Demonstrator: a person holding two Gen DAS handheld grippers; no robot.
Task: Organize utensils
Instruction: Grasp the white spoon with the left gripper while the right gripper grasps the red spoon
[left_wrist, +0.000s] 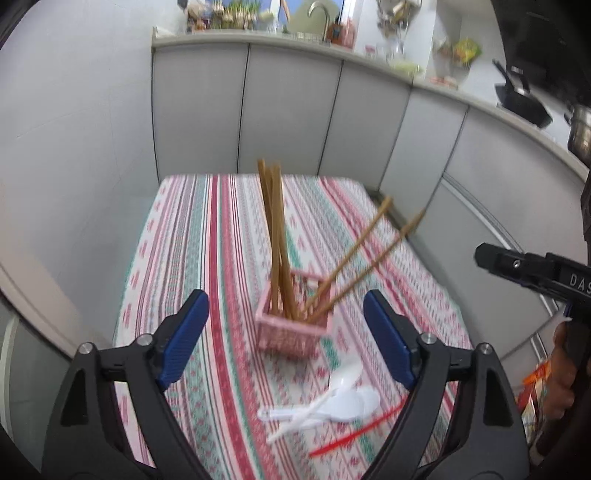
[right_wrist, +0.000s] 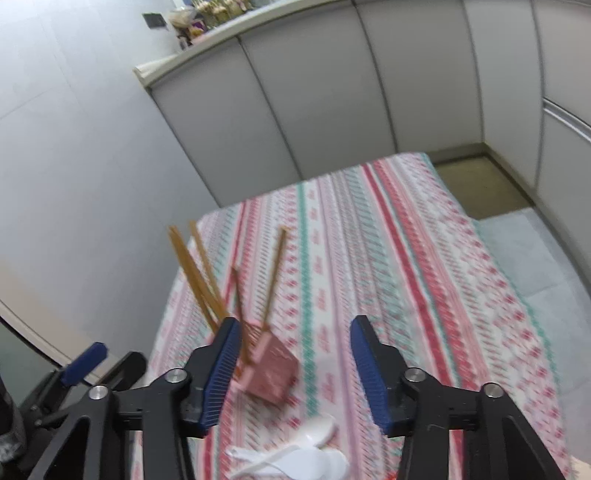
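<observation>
one pink basket (left_wrist: 295, 325) stands on the striped desk (left_wrist: 207, 258). wooden chopsticks (left_wrist: 275, 236) stand in it: about six, four nearly upright and two leaning; blur makes the count unsure. white plastic spoons (left_wrist: 332, 402) lie in a heap, roughly three. one red strip (left_wrist: 354, 432) lies beside them.

Wooden chopsticks (left_wrist: 275, 236), pink woven plastic basket (left_wrist: 291, 332), glossy white plastic spoons (left_wrist: 332, 402), striped cloth (left_wrist: 207, 258)
</observation>
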